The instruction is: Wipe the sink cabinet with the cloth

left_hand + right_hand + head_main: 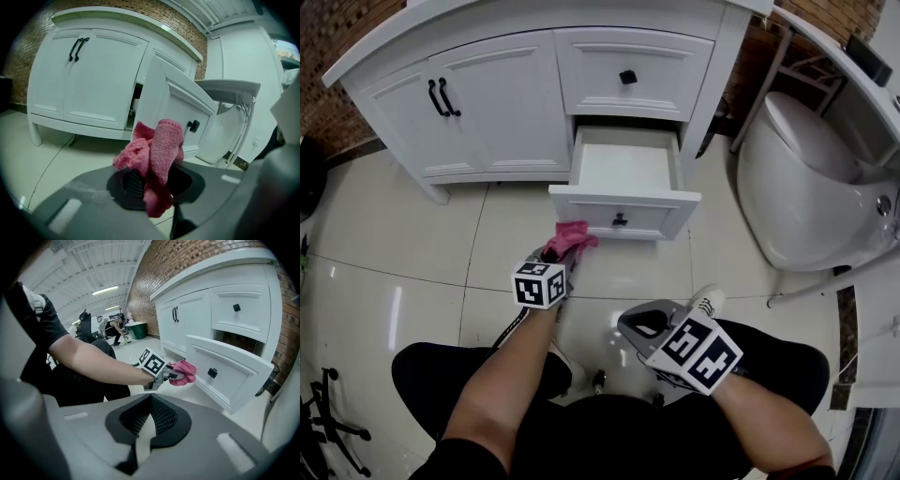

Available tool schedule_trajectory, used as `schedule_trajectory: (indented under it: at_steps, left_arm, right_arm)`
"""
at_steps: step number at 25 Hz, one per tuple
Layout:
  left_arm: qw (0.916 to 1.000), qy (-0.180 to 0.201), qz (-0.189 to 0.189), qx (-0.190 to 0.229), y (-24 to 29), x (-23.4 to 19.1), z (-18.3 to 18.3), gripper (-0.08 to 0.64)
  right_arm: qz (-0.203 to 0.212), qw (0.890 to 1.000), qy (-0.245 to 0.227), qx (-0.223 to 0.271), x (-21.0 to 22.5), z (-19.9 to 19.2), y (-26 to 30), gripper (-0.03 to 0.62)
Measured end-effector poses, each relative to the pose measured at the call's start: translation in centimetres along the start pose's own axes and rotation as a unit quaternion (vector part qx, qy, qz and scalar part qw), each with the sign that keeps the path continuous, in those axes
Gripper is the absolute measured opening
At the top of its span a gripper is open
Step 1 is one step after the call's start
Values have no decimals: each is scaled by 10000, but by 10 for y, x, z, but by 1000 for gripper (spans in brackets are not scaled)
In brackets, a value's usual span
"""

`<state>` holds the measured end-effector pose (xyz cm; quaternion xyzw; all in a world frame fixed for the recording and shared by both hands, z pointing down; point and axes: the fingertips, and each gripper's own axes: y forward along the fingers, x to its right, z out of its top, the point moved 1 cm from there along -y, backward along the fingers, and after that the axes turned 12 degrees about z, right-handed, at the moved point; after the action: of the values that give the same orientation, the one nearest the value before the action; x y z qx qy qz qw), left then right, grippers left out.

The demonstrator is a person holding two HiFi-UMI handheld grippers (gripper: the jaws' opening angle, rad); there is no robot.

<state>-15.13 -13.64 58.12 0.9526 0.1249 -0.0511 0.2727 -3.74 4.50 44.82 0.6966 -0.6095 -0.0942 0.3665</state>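
The white sink cabinet [502, 94] has two shut doors, and its lower right drawer [623, 212] is pulled out. My left gripper [559, 253] is shut on a pink cloth [572, 239], held just left of the drawer's front panel. In the left gripper view the cloth [159, 145] bunches up out of the gripper [149, 180], with the drawer front [180, 110] behind it. My right gripper [636, 324] hangs lower, over the floor, shut and holding nothing. The right gripper view shows its jaws [151, 401] closed, and beyond them the cloth [185, 371] beside the drawer [227, 376].
A white toilet [806, 187] stands right of the cabinet. The person's black-clad legs [441, 375] and a white shoe [706, 301] fill the bottom of the head view. Pale tiled floor [412, 244] lies in front of the cabinet. A black chair base [328, 422] sits at the lower left.
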Motion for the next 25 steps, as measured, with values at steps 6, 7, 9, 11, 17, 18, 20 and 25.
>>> schedule_trajectory:
  at_steps: [6, 7, 9, 11, 17, 18, 20, 25]
  left_arm:
    - [9991, 56, -7, -424, -10, 1, 7, 96]
    - [9985, 209, -100, -495, -15, 6, 12, 95]
    - [9963, 549, -308, -586, -29, 16, 24, 97]
    - [9941, 732, -503, -620, -47, 24, 39, 96]
    - [9882, 975, -952, -699, -112, 47, 76, 95]
    - [9863, 1069, -1039, -701, -124, 51, 80, 95]
    - [9814, 1347, -1184, -683, -146, 62, 86, 96]
    - [9669, 2008, -1470, -561, -197, 91, 93, 97]
  right_arm:
    - [-155, 9998, -31, 72, 8, 3, -4, 6]
    - [-187, 9998, -30, 102, 9, 5, -5, 6]
    - [-258, 9996, -15, 144, 13, 6, -7, 6]
    - [-342, 9992, 28, 198, 17, 6, -11, 6]
    - [-597, 9956, 294, 658, 29, 18, -36, 6]
    - [-636, 9945, 300, 773, 28, 23, -42, 6]
    - [-668, 9920, 278, 1031, 21, 34, -55, 6]
    - [-678, 9860, 253, 1500, -8, 48, -86, 6]
